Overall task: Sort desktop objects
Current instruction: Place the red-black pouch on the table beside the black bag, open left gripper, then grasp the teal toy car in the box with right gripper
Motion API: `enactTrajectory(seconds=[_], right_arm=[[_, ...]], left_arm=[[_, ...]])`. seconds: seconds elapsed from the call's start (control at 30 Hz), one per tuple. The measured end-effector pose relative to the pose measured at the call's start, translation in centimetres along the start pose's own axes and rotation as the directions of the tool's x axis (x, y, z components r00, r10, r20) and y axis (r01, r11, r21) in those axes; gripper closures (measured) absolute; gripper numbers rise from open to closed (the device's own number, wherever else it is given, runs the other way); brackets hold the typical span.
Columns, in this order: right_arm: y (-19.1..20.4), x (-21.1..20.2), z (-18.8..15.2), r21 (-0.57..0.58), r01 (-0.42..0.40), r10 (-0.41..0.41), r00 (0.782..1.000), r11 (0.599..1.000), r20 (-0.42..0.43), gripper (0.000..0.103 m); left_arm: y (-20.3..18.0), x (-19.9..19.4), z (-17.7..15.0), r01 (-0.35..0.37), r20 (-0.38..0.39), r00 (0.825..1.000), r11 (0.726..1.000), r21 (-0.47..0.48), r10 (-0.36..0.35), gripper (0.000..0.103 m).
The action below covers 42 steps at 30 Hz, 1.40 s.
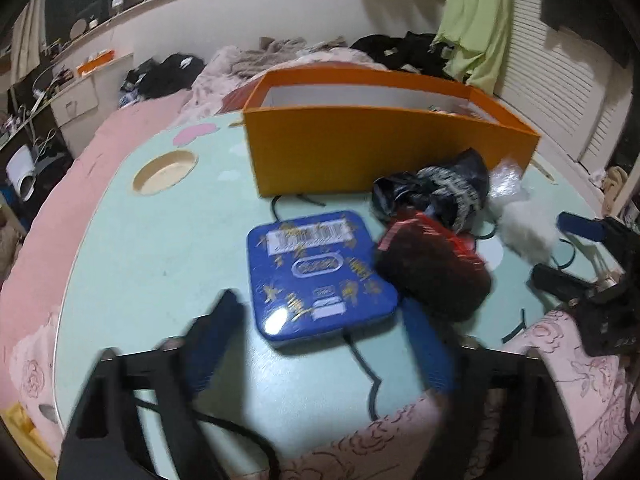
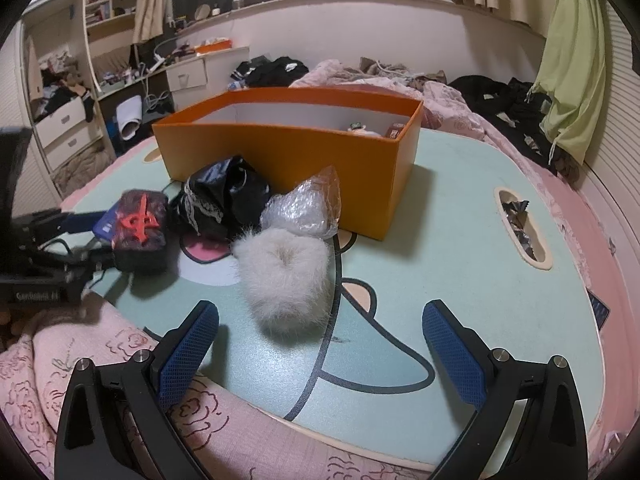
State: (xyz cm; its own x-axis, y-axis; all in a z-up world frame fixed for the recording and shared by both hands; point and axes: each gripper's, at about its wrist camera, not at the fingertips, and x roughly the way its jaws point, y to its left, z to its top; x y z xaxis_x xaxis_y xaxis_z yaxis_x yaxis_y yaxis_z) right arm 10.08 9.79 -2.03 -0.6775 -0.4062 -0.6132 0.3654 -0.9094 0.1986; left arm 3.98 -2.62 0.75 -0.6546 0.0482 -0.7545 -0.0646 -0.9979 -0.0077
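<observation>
My left view is smeared with motion blur, so the gold print on the blue tin (image 1: 322,274) cannot be read, and a dark cable runs out from under its near edge. Only slivers of what lies inside the orange box (image 2: 288,148) show over its rim at the far right corner: something pale and a small reddish-brown pack, neither clear enough to name. My left gripper (image 1: 320,344) is spread wide and holds nothing, its fingers either side of the tin's near end, the right one close against the dark pouch with a red mark (image 1: 434,270), though I cannot tell whether they touch. My right gripper (image 2: 320,344) is also released and empty, hovering over the table (image 2: 460,240) with the white fluffy ball (image 2: 286,284) just ahead between its fingers. Five loose things sit on the mint tabletop in front of the one box: the tin, the pouch, a crumpled black bag (image 2: 224,196), a wad of clear bubble wrap (image 2: 308,208) leaning on the box wall, and the fluffy ball touching the wrap. The bag and wrap crowd the box's near side. A slot in the tabletop at right holds dark scraps I cannot identify.
</observation>
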Motion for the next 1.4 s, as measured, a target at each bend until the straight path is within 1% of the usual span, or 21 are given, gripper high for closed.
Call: enactTrajectory(seconds=[0.07,0.17,0.23,0.27,0.33,0.37,0.43,0.47,0.63,0.7,0.8,0.83,0.97,1.03,1.13,1.17,1.2,1.23,1.27,1.37,1.4], right_arm=[[0.0,-1.4,1.2,0.008,-0.015,0.015,0.998,1.0,0.054,0.001],[0.0,-3.1,4.8,-0.002,-0.079,0.079,0.989,0.997,0.125,0.004],[0.2,-3.0,8.1,-0.026,-0.084,0.086,0.99,0.996,0.113,0.014],[0.2,-2.3,10.0,-0.028,-0.089,0.091,0.993,0.996,0.079,0.019],[-0.6,0.5,13.6,0.005,-0.122,0.122,0.992,0.992,-0.033,0.044],[-1.0,1.9,14.6,0.024,-0.126,0.127,0.988,0.992,-0.091,0.049],[-1.9,5.6,16.2,0.069,-0.105,0.118,0.964,0.992,-0.238,0.07],[-2.3,7.3,16.6,0.08,-0.091,0.111,0.948,0.993,-0.297,0.074],[-2.2,11.7,17.1,0.042,-0.036,0.051,0.892,0.998,-0.45,0.075],[-2.4,12.6,16.4,0.057,-0.043,0.065,0.874,0.997,-0.481,0.075],[-1.6,13.8,15.6,0.002,0.006,-0.004,0.856,1.0,-0.517,0.075],[-1.3,14.0,15.7,-0.023,0.022,-0.031,0.862,0.999,-0.506,0.074],[-0.3,14.9,16.5,-0.087,0.051,-0.089,0.857,0.995,-0.507,0.068],[0.2,15.2,16.3,-0.119,0.073,-0.124,0.851,0.99,-0.51,0.056],[0.9,15.5,16.4,-0.146,0.112,-0.17,0.855,0.983,-0.49,0.056],[1.0,16.1,16.3,-0.155,0.121,-0.183,0.849,0.981,-0.495,0.056],[0.8,16.4,16.3,-0.144,0.122,-0.179,0.852,0.982,-0.493,0.056],[0.3,16.6,16.6,-0.103,0.109,-0.146,0.862,0.989,-0.486,0.056],[0.1,16.7,16.8,-0.075,0.091,-0.116,0.861,0.993,-0.496,0.056],[-0.6,16.8,17.2,-0.002,0.005,-0.005,0.858,1.0,-0.513,0.064],[-0.8,16.6,17.2,-0.006,0.001,-0.004,0.862,1.0,-0.507,0.074]], left_arm=[[0.1,-0.2,-0.2,-0.007,-0.002,1.0,1.0,-0.009,0.007,0.01],[-0.2,-0.2,-0.3,-0.007,-0.004,1.0,1.0,-0.004,0.007,0.007],[-0.1,-0.1,-0.2,-0.003,-0.007,1.0,1.0,-0.002,0.003,0.004],[-0.1,0.0,-0.2,-0.004,-0.014,1.0,1.0,-0.002,0.004,0.0],[-0.1,0.0,-0.3,-0.001,-0.014,1.0,1.0,-0.002,0.001,0.0],[-0.1,-0.1,-0.3,-0.002,-0.014,1.0,1.0,-0.002,0.002,0.0],[-0.1,-0.1,-0.4,-0.001,-0.013,1.0,1.0,-0.002,0.001,0.0],[-0.1,-0.1,-0.4,-0.001,-0.013,1.0,1.0,-0.002,0.001,0.0],[-0.1,-0.1,-0.4,-0.001,-0.013,1.0,1.0,-0.002,0.001,0.0],[-0.1,-0.1,-0.4,-0.001,-0.012,1.0,1.0,-0.002,0.001,0.0],[0.0,-0.2,-0.4,0.0,-0.011,1.0,1.0,-0.002,0.0,0.0],[0.0,-0.2,-0.4,0.0,-0.01,1.0,1.0,-0.001,0.0,0.0],[0.0,-0.2,-0.4,0.0,-0.011,1.0,1.0,-0.001,0.0,0.0],[0.0,-0.2,-0.4,0.0,-0.011,1.0,1.0,-0.002,0.0,0.0],[0.0,-0.2,-0.4,0.0,-0.011,1.0,1.0,-0.002,0.0,0.0],[0.0,-0.2,-0.4,0.0,-0.011,1.0,1.0,-0.002,0.0,0.0],[0.0,-0.2,-0.4,0.0,-0.011,1.0,1.0,-0.001,0.0,0.0],[0.0,-0.2,-0.4,-0.001,-0.012,1.0,1.0,-0.001,0.001,0.0],[0.0,-0.2,-0.4,0.0,-0.01,1.0,1.0,-0.002,0.0,0.0],[0.0,-0.2,-0.4,0.0,-0.011,1.0,1.0,-0.002,0.0,0.0],[0.0,-0.2,-0.4,0.0,-0.01,1.0,1.0,-0.002,0.0,0.0]])
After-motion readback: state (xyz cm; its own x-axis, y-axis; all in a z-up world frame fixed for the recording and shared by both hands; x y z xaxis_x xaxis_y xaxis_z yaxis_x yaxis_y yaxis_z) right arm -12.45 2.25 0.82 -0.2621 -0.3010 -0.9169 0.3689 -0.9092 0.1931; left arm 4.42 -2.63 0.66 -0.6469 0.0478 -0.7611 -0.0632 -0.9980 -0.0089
